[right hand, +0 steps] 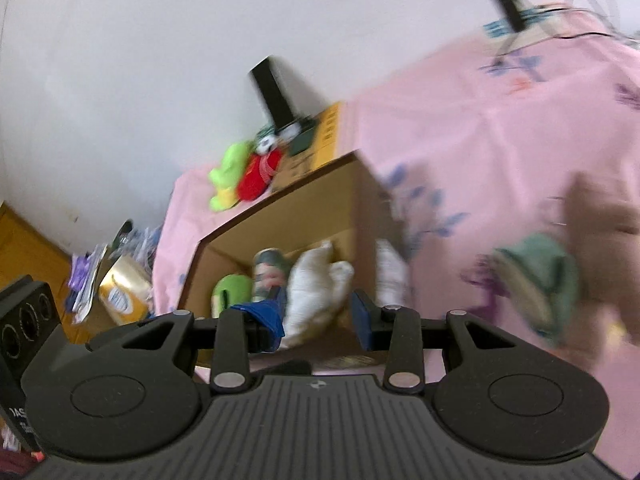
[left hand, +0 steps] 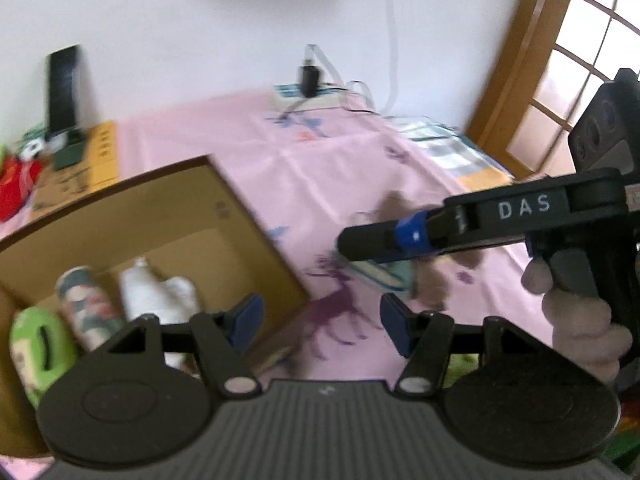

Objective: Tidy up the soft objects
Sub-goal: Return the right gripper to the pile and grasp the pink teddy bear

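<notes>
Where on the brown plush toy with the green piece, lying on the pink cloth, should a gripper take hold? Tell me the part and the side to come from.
Judging from blurred frames: grip the brown plush toy by its soft brown body above the green piece, coming from above, since it lies low on the pink cloth with open cloth around it. The cardboard box stands to its left, so avoid that side. Finer shape cannot be told.

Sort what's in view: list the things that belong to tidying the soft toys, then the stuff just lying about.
Job:
cardboard box
white plush
green plush
brown bear
red plush
lime plush

Lying about:
phone stand
charger and cables
tissue pack
</notes>
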A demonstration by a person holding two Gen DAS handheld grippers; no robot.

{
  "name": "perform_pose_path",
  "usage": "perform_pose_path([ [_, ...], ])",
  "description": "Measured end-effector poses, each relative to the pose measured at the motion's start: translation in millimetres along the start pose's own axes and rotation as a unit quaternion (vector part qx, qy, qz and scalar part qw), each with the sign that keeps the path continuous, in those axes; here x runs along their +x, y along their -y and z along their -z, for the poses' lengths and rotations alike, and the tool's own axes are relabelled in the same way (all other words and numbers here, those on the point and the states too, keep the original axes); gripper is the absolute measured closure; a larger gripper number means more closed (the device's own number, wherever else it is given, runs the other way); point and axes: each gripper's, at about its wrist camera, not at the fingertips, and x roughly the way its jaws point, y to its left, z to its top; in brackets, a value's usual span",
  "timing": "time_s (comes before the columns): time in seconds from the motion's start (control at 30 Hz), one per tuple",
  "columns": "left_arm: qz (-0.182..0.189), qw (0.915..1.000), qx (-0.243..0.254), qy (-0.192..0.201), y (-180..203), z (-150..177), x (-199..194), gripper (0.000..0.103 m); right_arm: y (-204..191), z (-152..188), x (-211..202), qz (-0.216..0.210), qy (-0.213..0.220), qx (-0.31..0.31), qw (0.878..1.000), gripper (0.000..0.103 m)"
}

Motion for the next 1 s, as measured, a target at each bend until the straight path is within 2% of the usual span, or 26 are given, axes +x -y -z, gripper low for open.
perform_pose_path([
  [0.23,0.043,0.9982,0.037,-0.019,45,-1,29,0.039,55,12,-60,0.039,0.04,0.057,0.997,0.082],
  [0.43,0.059,0.9958,0.052,-0.047,77,-1,59,0.038,95,16,-87,0.055,0.052,0.094,0.993,0.081],
  [0.73,0.078,0.9935,0.043,-0.07,110,-2,98,0.038,143,9,-97,0.05,0.043,0.116,0.991,0.081],
  [1.0,0.072,0.9949,0.01,-0.069,120,-6,120,0.038,174,-11,-89,0.022,0.026,0.125,0.992,0.082],
])
